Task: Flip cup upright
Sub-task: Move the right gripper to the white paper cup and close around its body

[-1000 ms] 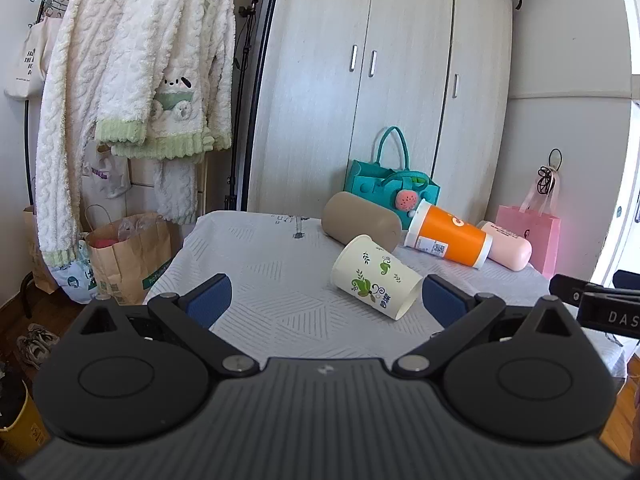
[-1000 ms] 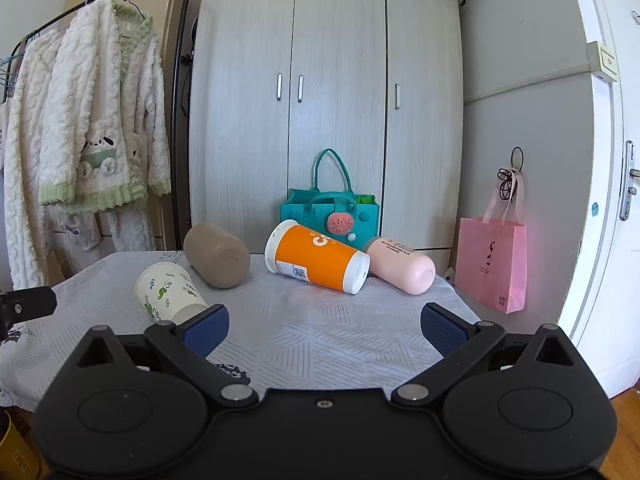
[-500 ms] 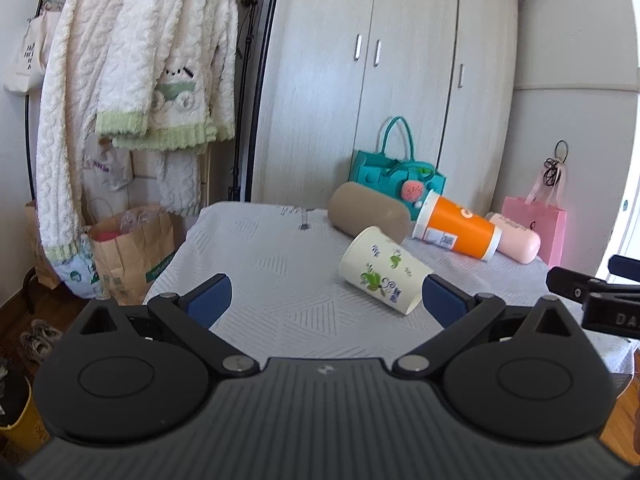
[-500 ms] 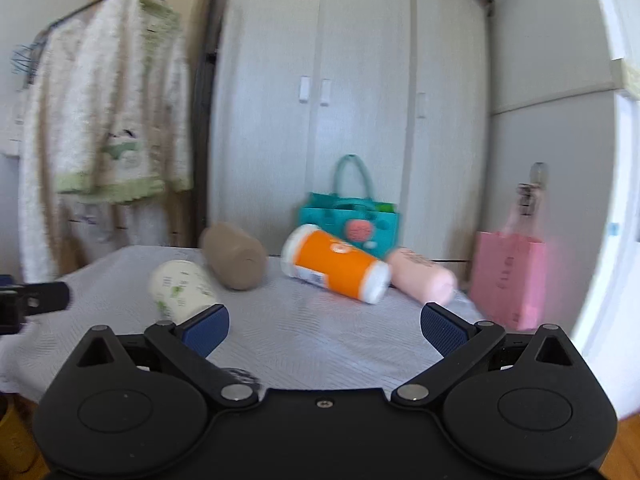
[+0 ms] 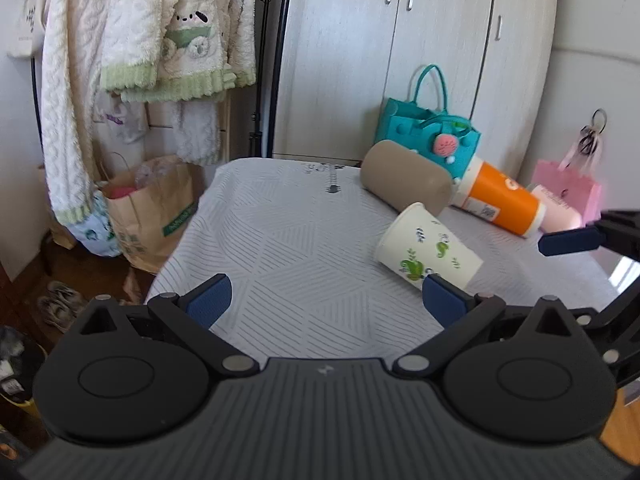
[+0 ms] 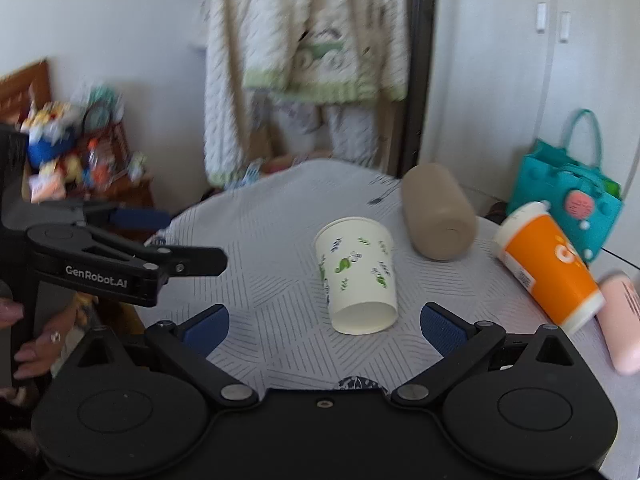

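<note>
A white paper cup with green leaf prints (image 6: 358,276) lies on its side on the white patterned tablecloth (image 6: 272,240). Its open mouth faces my right gripper (image 6: 322,322), which is open and empty, with the cup just ahead between the fingers. In the left wrist view the cup (image 5: 428,248) lies ahead to the right. My left gripper (image 5: 326,302) is open and empty over the cloth (image 5: 288,232), its right fingertip close to the cup's rim.
A tan cup (image 6: 438,212), an orange cup with white lid (image 6: 548,268) and a pink bottle (image 6: 622,320) lie on their sides behind and right. A teal bag (image 6: 568,196) stands behind. The table's left edge drops to a paper bag (image 5: 148,208).
My right gripper has swung left and forward, now facing the paper cup's mouth. My left gripper has moved forward and tilted down; the cup sits nearer its right finger.
</note>
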The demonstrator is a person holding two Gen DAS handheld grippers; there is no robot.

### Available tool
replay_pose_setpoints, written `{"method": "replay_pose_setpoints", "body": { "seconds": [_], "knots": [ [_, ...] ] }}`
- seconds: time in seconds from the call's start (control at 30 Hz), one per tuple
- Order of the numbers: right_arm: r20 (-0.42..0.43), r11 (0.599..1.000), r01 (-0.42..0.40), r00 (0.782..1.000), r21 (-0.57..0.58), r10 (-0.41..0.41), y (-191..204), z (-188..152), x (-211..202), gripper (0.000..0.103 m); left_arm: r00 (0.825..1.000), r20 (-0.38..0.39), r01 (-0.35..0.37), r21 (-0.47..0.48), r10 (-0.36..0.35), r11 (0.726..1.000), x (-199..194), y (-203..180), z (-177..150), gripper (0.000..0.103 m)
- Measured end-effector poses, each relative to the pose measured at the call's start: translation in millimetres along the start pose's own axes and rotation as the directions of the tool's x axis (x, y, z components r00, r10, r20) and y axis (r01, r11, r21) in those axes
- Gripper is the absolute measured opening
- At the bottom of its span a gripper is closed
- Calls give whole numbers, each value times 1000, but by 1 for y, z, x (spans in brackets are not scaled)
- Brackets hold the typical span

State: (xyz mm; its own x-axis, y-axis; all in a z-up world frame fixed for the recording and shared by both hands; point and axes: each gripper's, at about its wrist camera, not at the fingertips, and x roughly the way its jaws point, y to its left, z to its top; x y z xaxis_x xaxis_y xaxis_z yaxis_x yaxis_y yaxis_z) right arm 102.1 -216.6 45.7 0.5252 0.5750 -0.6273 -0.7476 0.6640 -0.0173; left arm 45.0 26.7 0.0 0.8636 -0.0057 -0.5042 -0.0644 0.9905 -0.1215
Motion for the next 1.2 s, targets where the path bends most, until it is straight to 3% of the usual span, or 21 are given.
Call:
{"method": "replay_pose_setpoints", "body": {
  "seconds": [0.2,0.43,0.67,0.77,0.87,1.2],
  "knots": [
    [-185,998,-46,982,-51,36,-8,24,38,103,996,-76,47,-62,-51,997,17,11,6,103],
    [-298,996,-57,954,-65,36,-23,43,70,101,987,-129,78,-110,-92,991,41,21,15,103],
    [-334,991,-84,941,-101,46,-28,48,87,90,976,-146,139,-137,-158,981,54,22,28,103],
    [-351,989,-83,936,-122,35,-28,50,95,82,970,-160,161,-159,-186,974,60,22,31,103],
    [-366,989,-77,930,-124,26,-30,50,101,66,964,-169,176,-170,-205,970,64,22,32,103],
    [-327,995,-45,945,-94,12,-43,44,70,66,953,-176,220,-154,-246,963,59,6,36,103]
  ]
}}
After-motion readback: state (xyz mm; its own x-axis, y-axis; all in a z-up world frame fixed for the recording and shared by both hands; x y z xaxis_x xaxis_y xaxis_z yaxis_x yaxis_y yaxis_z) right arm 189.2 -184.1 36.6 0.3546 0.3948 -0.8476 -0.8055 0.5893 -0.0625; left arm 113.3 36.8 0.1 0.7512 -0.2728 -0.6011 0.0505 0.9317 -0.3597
